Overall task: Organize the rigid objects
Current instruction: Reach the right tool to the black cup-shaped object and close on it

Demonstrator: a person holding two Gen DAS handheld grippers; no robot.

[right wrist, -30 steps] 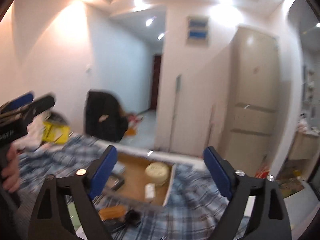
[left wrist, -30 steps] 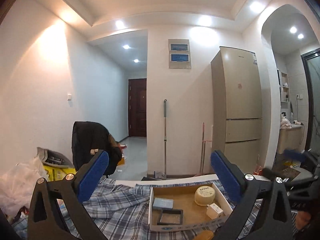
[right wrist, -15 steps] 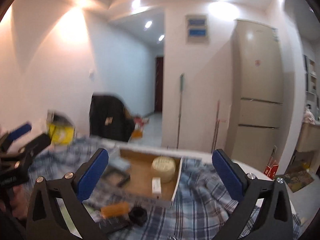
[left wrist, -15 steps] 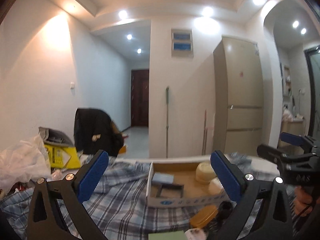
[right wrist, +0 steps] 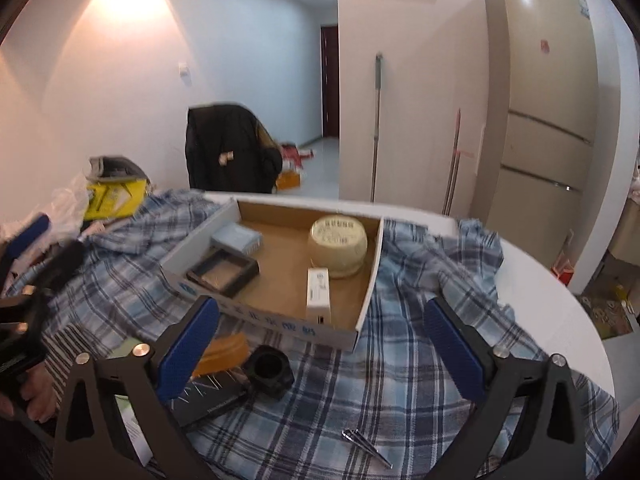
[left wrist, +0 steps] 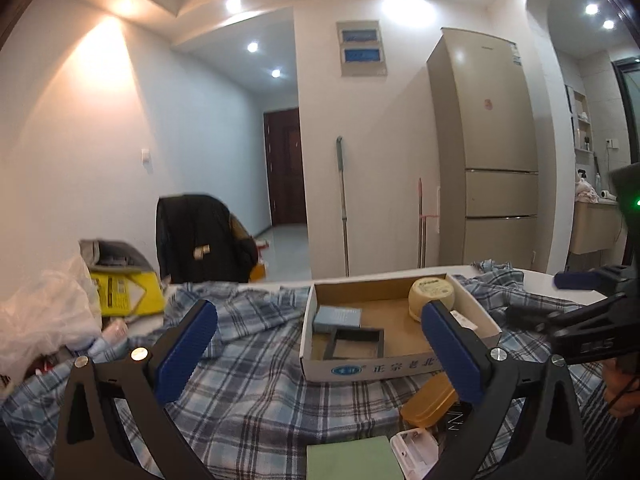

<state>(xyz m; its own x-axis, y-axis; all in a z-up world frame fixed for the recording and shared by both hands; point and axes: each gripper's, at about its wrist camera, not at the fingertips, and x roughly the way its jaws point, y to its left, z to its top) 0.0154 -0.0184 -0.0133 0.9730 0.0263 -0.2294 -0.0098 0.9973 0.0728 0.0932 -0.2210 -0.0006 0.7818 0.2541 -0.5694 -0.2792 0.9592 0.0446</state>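
A shallow cardboard box (right wrist: 272, 326) lies on the checked cloth (right wrist: 400, 380). It holds a round cream tin (right wrist: 338, 244), a pale blue box (right wrist: 236, 238), a dark square frame (right wrist: 224, 272) and a white carton (right wrist: 318, 294). In front of it lie an orange case (right wrist: 222, 352), a black cap (right wrist: 268, 370), a dark book (right wrist: 212, 394) and tweezers (right wrist: 366, 448). My right gripper (right wrist: 320, 308) hovers above these, its jaws closing slightly with nothing between them. My left gripper (left wrist: 318, 312) stands open and empty facing the box (left wrist: 344, 368), above a green pad (left wrist: 352, 460) and a white plastic piece (left wrist: 414, 450).
A yellow package (left wrist: 124, 292) and a clear plastic bag (left wrist: 44, 312) crowd the table's left end. A chair with a black coat (left wrist: 200, 236) stands behind. The white table's curved edge (right wrist: 560, 320) runs on the right, with a fridge (right wrist: 540, 100) beyond.
Both grippers have sunk toward the table. The right one has tipped downward, so the box and loose items now fill its view, and its jaws have narrowed a little.
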